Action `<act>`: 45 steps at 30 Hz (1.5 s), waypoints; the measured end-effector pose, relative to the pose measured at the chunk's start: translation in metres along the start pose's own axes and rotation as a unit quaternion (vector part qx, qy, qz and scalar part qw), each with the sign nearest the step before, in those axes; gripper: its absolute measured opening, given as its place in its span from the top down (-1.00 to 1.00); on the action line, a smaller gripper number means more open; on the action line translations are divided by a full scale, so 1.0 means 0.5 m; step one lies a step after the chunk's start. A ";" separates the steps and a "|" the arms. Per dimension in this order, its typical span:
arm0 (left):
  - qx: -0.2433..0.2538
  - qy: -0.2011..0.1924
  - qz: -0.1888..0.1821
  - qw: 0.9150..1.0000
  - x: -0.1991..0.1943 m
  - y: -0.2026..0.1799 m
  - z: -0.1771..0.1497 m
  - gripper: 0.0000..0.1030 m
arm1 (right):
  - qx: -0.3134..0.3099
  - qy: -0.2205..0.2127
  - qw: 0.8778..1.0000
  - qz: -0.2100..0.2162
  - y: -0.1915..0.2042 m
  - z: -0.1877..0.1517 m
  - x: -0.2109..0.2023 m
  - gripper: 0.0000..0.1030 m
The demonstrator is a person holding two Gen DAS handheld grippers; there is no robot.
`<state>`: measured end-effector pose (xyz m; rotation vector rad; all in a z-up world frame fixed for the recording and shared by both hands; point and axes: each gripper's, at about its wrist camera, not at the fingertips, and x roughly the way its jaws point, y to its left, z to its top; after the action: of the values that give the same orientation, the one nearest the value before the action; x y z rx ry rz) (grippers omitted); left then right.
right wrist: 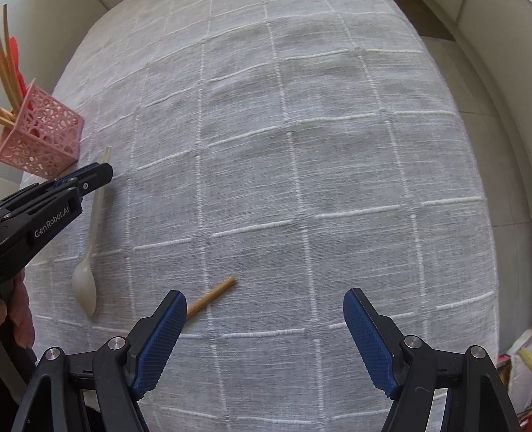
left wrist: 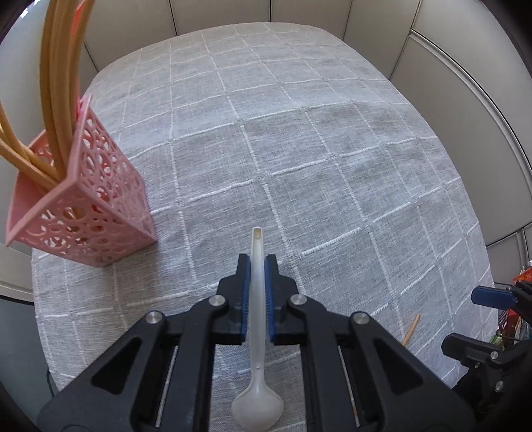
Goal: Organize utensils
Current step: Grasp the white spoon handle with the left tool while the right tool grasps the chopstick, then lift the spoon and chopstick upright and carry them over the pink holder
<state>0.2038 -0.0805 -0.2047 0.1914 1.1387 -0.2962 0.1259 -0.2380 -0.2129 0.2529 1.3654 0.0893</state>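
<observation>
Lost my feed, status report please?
Left gripper shut on white spoon. Right gripper open, empty, over chopstick. Pink holder path unobstructed.

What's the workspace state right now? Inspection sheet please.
Surface: table under grey checked tablecloth.
Job's things: white plastic spoon lying on the cloth; wooden chopstick loose on the cloth; pink lattice holder upright with wooden utensils inside.
Clutter: colourful packets off the table edge.
Grippers: left gripper shut on the spoon handle; right gripper open, empty, above the chopstick.
Cables: nothing seen.
Surroundings: pale panelled wall.
</observation>
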 end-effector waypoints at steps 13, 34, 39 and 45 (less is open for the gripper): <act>0.018 0.001 0.022 1.000 -0.057 0.057 -0.065 0.81 | -0.013 0.068 0.998 0.010 0.093 -0.011 0.098 -0.35; 0.004 -0.002 0.031 1.000 -0.061 0.065 -0.080 0.81 | 0.001 -0.027 0.999 -0.026 0.113 0.080 0.112 0.84; -0.002 -0.011 0.031 0.999 -0.066 0.067 -0.073 0.81 | 0.020 -0.045 0.999 -0.014 0.088 0.119 0.104 0.92; -0.011 -0.032 0.031 0.999 -0.089 0.074 -0.065 0.81 | 0.033 -0.090 0.995 0.022 0.071 0.129 0.032 0.92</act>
<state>0.1707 -0.0297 -0.1776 0.1958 1.0707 -0.2328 0.1951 -0.2085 -0.2082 0.3398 1.1847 0.0564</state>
